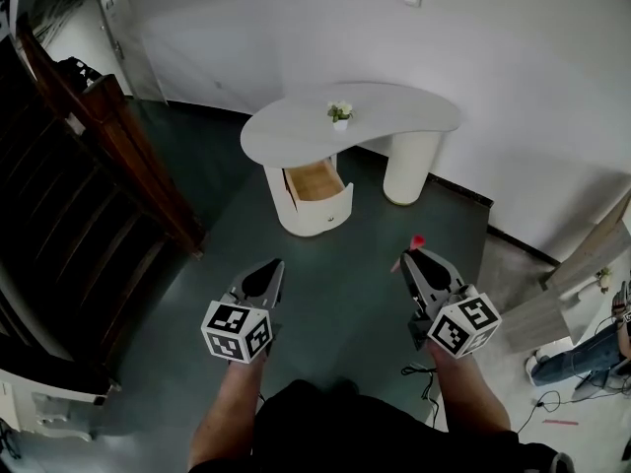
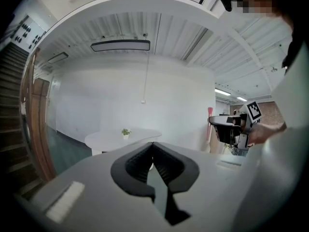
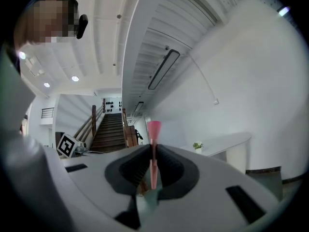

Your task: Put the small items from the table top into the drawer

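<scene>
Your right gripper (image 3: 152,153) has its fingers clenched on a slim pink stick (image 3: 154,129), whose flared end pokes past the tips. Your left gripper (image 2: 153,149) is pressed closed on nothing. Both hang over the floor (image 1: 340,294), well apart from the white bench (image 1: 394,111), whose drawer (image 1: 314,181) stands open beneath a small potted plant (image 1: 340,113).

No readable text, labels, numbers or signs anywhere.
</scene>
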The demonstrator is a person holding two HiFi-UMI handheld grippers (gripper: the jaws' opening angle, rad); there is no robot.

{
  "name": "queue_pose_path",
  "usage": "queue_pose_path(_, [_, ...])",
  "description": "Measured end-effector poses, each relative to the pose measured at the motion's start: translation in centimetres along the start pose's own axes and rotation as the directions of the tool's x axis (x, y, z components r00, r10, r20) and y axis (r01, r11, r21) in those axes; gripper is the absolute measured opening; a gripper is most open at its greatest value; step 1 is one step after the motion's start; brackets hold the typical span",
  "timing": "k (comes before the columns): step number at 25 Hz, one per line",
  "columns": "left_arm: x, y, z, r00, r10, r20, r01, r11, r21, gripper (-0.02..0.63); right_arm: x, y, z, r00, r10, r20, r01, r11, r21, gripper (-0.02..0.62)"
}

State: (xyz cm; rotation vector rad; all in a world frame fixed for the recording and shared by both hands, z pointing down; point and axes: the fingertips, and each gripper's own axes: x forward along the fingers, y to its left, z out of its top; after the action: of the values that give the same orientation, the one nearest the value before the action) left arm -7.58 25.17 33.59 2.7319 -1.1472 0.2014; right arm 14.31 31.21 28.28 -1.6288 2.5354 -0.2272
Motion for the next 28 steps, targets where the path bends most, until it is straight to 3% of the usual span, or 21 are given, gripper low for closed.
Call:
queue_pose_path(5, [0.3,-0.4,-0.3,1.000,0.001,-0.015,-0.001,1.000,0.016,0.011,-0.2,-0.5,-1.0,1.000,0.011,-0.006,-0.011,0.999,0.034,0.054])
queue_pose_path(13, [3.4,2.5,-0.6,1.000,0.002,-0.002,-0.002,1.000,-0.009,0.011,2.1,-3.0,-1.6,1.000,-0.015,-0.023,0.016,0.999,0.049,0.054])
queue_pose_path(28, [13.7,16.8,0.7,0.999,-0.039,-0.007,0.039,0.998,-0.052,0.011,18.7,-6.4,-2.5,0.993,-0.049,-0.109,0.052,0.998,0.026,0.054])
